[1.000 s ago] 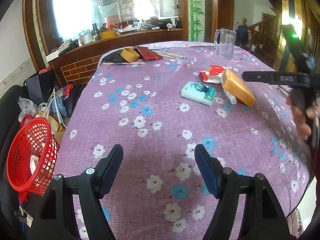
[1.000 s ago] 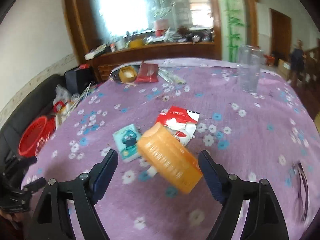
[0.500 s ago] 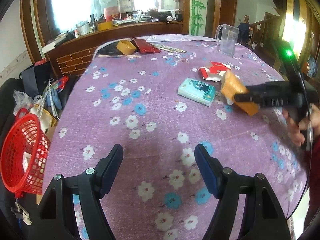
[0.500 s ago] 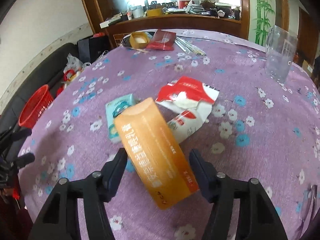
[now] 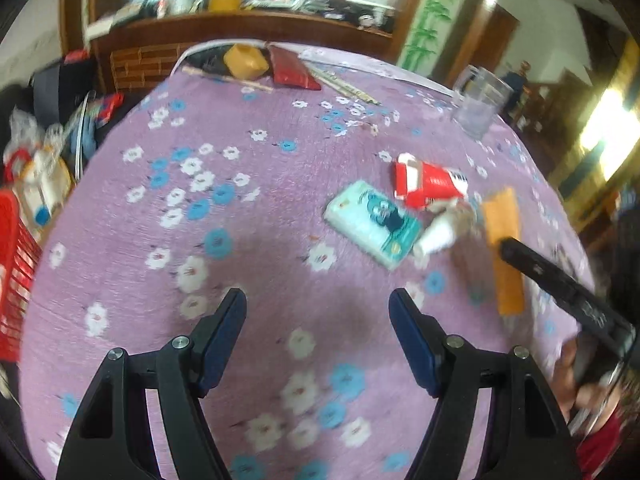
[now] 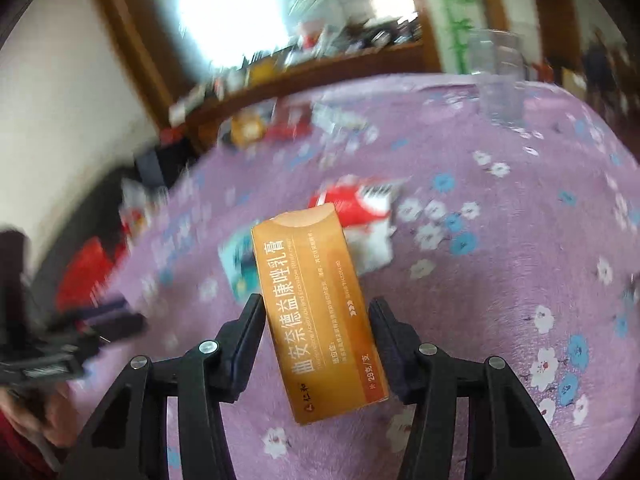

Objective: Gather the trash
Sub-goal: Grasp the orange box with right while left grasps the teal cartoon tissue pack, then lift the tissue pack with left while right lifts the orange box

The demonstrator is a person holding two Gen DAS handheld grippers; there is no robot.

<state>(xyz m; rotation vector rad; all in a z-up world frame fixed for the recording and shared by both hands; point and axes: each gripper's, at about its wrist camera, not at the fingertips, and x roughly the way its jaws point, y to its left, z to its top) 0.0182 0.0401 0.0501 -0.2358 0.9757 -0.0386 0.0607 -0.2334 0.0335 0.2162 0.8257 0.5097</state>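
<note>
The orange box [image 6: 320, 308] is seen between the jaws of the right gripper [image 6: 318, 340], with its long side along the fingers and its printed face up. The jaws are closing on it; the left pad is seen against the box's edge, while on the right side contact cannot be told for sure. The box is found above the desk [image 6: 500, 280], which is covered with a purple cloth with white and blue flowers.

Just behind the box, a red and white packet [image 6: 356, 200] and a pale teal pack [image 6: 240, 268] are lying on the cloth, near each other. A clear glass jug [image 6: 496, 76] is placed near the far right edge of the desk.

In the left wrist view, the left gripper [image 5: 318, 332] is held over a bare part of the cloth, its jaws moderately wide, with nothing between them. The right gripper with the orange box [image 5: 504, 248] is seen at the right side. A small white tube [image 5: 436, 236] is lying between the teal pack and the box. A red basket [image 5: 14, 280] is seen beyond the left edge of the desk.
</note>
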